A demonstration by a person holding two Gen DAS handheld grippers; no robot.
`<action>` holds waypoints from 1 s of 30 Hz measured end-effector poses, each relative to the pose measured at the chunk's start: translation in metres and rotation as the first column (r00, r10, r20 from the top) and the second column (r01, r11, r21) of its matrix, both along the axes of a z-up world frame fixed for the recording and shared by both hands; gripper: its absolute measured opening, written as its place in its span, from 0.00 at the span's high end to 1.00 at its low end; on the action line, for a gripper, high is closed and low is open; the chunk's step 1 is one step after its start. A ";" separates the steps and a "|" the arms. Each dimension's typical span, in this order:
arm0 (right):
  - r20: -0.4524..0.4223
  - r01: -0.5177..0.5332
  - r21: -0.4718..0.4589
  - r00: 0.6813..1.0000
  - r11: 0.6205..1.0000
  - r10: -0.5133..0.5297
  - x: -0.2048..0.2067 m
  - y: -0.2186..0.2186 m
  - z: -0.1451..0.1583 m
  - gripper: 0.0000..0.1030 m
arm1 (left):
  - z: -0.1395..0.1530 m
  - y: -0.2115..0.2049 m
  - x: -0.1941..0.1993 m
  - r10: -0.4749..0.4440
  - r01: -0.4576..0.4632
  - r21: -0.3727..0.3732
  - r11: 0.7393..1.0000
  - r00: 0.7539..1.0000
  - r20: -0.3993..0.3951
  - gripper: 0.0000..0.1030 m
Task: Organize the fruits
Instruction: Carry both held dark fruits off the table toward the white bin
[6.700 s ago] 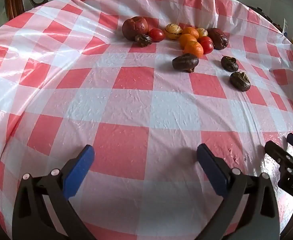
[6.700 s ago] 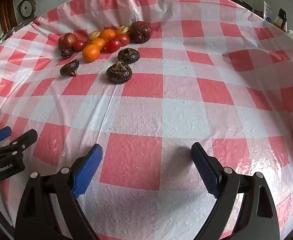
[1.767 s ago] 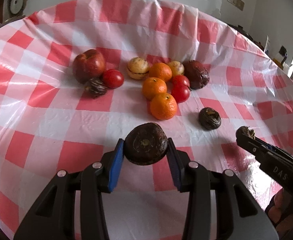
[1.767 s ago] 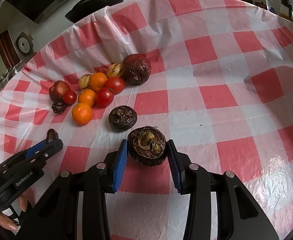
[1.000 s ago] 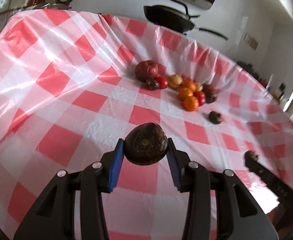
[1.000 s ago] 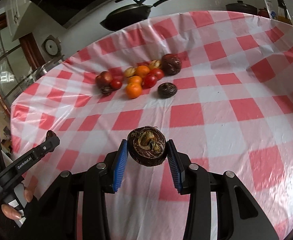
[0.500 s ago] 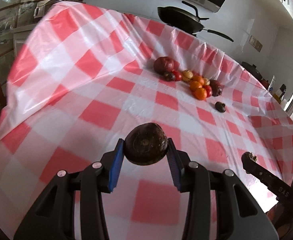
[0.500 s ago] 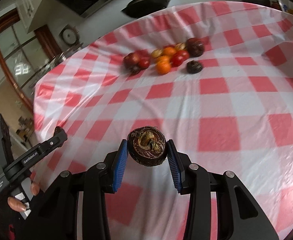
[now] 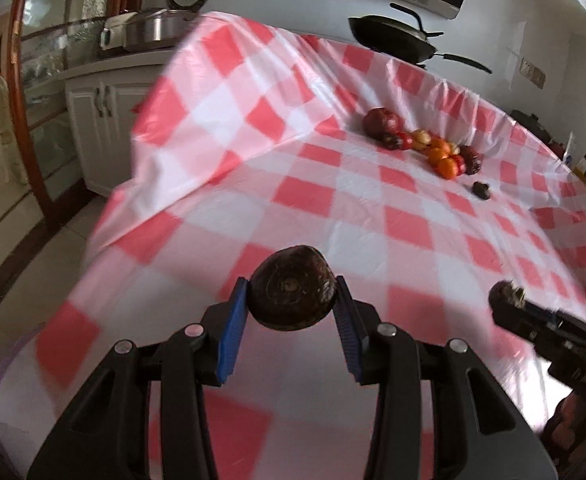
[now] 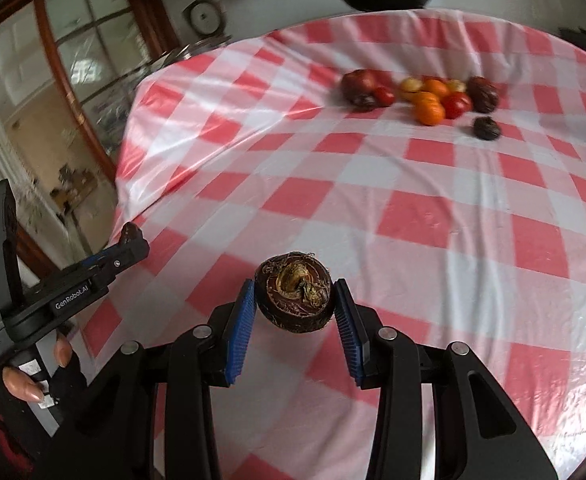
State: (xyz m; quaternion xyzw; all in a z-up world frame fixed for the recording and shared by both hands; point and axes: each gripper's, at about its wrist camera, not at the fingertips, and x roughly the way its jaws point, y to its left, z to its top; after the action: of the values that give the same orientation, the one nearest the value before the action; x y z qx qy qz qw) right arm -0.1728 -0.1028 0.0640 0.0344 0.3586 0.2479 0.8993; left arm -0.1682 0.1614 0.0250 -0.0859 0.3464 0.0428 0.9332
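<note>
My left gripper (image 9: 291,308) is shut on a dark brown round fruit (image 9: 293,288), held above the near left part of the red-and-white checked tablecloth (image 9: 373,216). My right gripper (image 10: 295,312) is shut on a second dark brown fruit (image 10: 294,297) with a yellowish fibrous top. Each gripper shows at the edge of the other's view, the right gripper (image 9: 509,300) low on the right and the left gripper (image 10: 131,236) on the left. Far off lies the fruit pile (image 10: 425,96): a red apple (image 9: 381,121), oranges, tomatoes and dark fruits. One dark fruit (image 10: 487,128) sits apart.
The table's left edge (image 9: 133,184) drops to a tiled floor. White cabinets (image 9: 97,120) with metal pots stand beyond it. A black pan (image 9: 397,38) rests behind the table. A hand (image 10: 33,376) grips the left tool's handle.
Both grippers have drawn back and leftward from the fruit pile, each keeping its dark fruit. The pile looks smaller and farther, and the table's left edge and cabinets have come into view.
</note>
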 end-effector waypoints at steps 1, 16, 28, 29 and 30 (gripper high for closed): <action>0.003 -0.018 -0.013 1.000 1.000 0.018 -0.003 0.007 0.000 0.61 | -0.002 0.006 -0.007 0.012 -0.012 0.012 1.000 1.000 -0.006 0.59; 0.045 -0.351 -0.166 0.931 0.922 0.362 -0.049 0.126 -0.005 0.61 | -0.026 0.109 -0.124 0.276 -0.273 0.074 0.959 0.960 -0.043 0.59; -0.067 -0.736 -0.359 0.634 0.574 0.771 -0.158 0.247 -0.056 0.61 | -0.082 0.197 -0.179 0.476 -0.470 0.076 0.879 0.859 -0.188 0.59; -0.095 -0.749 -0.378 0.616 0.544 0.782 -0.163 0.256 -0.065 0.61 | -0.092 0.204 -0.182 0.480 -0.479 0.063 0.876 0.850 -0.218 0.59; -0.125 -0.762 -0.391 0.599 0.515 0.791 -0.167 0.266 -0.075 0.61 | -0.098 0.207 -0.182 0.485 -0.485 0.061 0.872 0.841 -0.239 0.59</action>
State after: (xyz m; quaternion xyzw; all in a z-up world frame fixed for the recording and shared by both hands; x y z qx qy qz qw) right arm -0.3396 0.1629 -0.0108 -0.3251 0.3476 0.5440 0.6911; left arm -0.3506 0.3684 -0.0731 -0.1657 0.4267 0.2872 0.8414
